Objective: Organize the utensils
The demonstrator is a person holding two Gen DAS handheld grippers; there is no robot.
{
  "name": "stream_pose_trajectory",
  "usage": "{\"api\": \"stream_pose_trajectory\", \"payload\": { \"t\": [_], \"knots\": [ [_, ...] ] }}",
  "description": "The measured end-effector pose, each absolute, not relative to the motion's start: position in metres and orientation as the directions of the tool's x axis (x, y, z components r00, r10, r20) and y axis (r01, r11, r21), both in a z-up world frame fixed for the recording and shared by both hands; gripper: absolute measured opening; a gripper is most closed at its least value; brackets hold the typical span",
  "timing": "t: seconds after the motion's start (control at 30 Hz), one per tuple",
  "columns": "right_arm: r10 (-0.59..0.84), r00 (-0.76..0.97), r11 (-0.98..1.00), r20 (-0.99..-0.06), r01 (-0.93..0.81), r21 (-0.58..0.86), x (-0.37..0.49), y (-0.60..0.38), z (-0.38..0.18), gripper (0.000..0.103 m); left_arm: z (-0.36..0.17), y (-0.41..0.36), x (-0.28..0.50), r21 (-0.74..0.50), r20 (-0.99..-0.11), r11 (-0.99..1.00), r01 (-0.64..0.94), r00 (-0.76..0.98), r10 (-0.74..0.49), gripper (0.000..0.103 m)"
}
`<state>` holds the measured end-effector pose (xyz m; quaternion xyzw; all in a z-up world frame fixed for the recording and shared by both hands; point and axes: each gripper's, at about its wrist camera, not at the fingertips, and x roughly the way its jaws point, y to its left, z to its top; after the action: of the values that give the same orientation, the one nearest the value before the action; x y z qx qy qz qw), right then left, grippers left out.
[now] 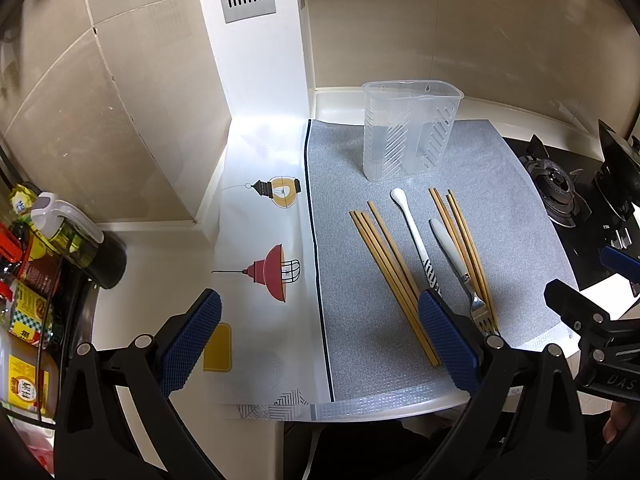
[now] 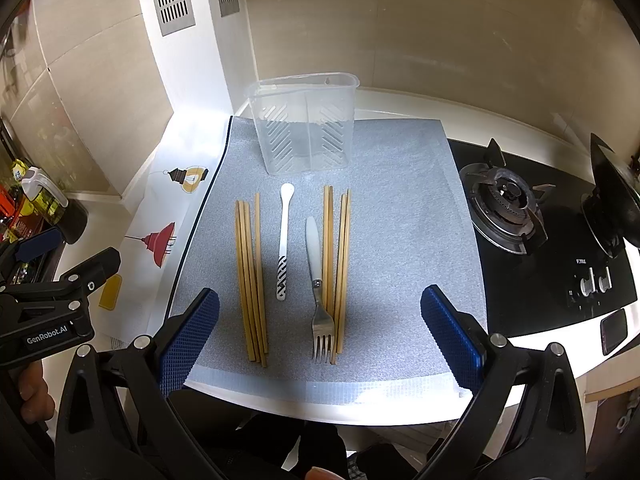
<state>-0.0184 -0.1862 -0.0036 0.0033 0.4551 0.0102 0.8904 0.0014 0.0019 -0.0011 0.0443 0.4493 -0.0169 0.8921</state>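
Right wrist view showed the right gripper (image 2: 320,332) tilted downward, jaws wide and empty, like the left gripper (image 1: 320,336). Chopsticks (image 2: 250,280), spoon (image 2: 284,240) and fork (image 2: 318,280) lay lengthwise on the mat (image 2: 400,240), pointing toward the clear holder (image 2: 304,120).

this is a home kitchen. a black glass gas hob (image 2: 532,240) with a burner (image 2: 506,196) and knobs (image 2: 596,280) is set into a pale countertop (image 2: 400,104). beige tiled walls (image 2: 460,32) stand behind, sauce and oil bottles (image 1: 44,240) crowd one corner, and cutlery lies on a grey mat (image 2: 400,240) beside a drainer holder (image 2: 304,124).
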Motion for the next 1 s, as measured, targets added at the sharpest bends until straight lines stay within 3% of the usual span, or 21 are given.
{"api": "stream_pose_trajectory", "payload": {
  "t": [0.6,0.87,1.0],
  "knots": [
    [0.036,0.556,0.999,-0.831,-0.004,0.041,-0.004,-0.194,-0.014,0.098,-0.017,0.005,0.013,0.056,-0.835,0.996,0.075,0.55,0.005,0.096],
    [0.077,0.376,0.97,-0.924,0.187,0.157,0.045,-0.247,-0.05,0.098,-0.037,0.041,0.06,-0.031,-0.88,0.999,-0.044,0.476,-0.007,0.096],
    [0.046,0.331,0.981,-0.942,0.165,0.106,0.065,-0.245,-0.062,0.098,-0.052,0.041,0.085,-0.043,-0.897,0.998,-0.048,0.441,-0.017,0.095]
  ]
}}
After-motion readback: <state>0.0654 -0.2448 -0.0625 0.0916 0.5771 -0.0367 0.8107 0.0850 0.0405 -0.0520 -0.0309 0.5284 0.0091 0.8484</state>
